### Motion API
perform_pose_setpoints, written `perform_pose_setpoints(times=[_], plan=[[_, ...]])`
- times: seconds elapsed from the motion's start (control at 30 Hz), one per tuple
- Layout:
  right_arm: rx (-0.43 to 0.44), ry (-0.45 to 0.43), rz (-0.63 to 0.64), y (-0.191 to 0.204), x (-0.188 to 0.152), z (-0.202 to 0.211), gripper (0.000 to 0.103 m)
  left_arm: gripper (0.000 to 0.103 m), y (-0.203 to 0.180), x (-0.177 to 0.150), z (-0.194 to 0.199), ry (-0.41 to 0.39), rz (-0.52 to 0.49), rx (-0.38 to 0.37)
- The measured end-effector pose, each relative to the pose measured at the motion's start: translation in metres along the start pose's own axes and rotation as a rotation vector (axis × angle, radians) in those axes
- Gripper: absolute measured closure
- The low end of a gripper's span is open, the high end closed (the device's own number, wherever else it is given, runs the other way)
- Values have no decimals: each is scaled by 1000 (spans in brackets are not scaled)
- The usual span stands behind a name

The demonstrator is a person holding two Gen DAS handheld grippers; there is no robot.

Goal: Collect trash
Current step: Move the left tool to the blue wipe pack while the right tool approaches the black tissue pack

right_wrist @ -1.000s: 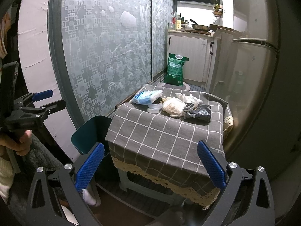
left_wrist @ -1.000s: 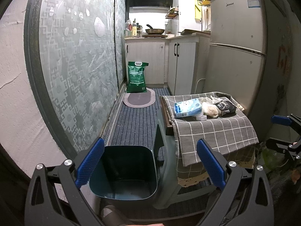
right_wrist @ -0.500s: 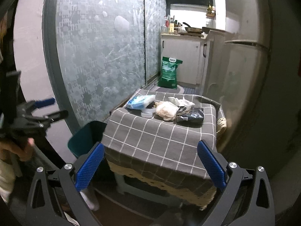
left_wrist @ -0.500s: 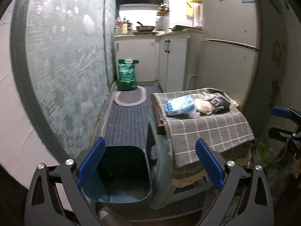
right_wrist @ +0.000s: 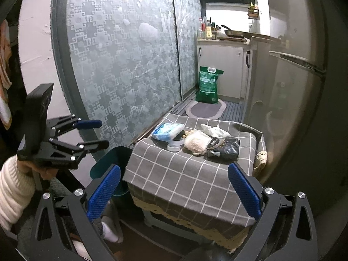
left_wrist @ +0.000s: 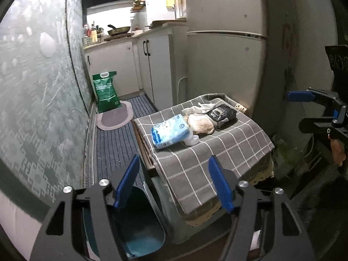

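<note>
L gripper (left_wrist: pixel 174 182) jaws spread wide, nothing held, above teal bin (left_wrist: pixel 139 228) on floor beside low table (left_wrist: pixel 217 163) w/ grey checked cloth. R gripper (right_wrist: pixel 174 191) also spread, empty, facing table front. Trash clustered at table's far end: blue pack (right_wrist: pixel 168 131), white lid (right_wrist: pixel 174 146), crumpled beige bag (right_wrist: pixel 196 142), black pouch (right_wrist: pixel 225 149), white tissue (right_wrist: pixel 214 131)

Narrow kitchen — frosted glass partition (right_wrist: pixel 121 65), fridge (left_wrist: pixel 226 43), striped floor mat (left_wrist: pixel 115 139).

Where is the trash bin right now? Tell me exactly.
The teal trash bin stands on the floor at the left side of the cloth-covered table, low in the left wrist view between the left gripper fingers; the frosted glass door is beside it.
</note>
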State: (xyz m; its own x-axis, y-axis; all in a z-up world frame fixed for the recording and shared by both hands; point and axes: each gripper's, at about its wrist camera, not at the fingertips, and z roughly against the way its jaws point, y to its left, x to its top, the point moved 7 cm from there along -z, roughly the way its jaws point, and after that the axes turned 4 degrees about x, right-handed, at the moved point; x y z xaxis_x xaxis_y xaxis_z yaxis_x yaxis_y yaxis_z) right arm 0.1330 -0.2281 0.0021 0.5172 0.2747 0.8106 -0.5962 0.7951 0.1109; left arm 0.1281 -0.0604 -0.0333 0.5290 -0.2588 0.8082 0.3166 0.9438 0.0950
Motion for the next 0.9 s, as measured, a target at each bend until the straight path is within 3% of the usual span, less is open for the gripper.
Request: perform_pose_setpoints(times=[0.27,0.4,0.5,0.63,0.9], plan=[[-2,48,17,-22,13,-22,3,32,8,14,-45,65,43,-62],[41,71,27,-26,18,-30,3,34,-2,22,-60,82,-26,-107],[47,101,40,-31,19,-40,3,34,-4,28,-74,100,-91,-91],[55,129,43,-38,21,-51,3,24,1,36,-93,123,-101,-94],[59,142,36,-52,30,-69,3,15,11,34,-126,189,78,-111]])
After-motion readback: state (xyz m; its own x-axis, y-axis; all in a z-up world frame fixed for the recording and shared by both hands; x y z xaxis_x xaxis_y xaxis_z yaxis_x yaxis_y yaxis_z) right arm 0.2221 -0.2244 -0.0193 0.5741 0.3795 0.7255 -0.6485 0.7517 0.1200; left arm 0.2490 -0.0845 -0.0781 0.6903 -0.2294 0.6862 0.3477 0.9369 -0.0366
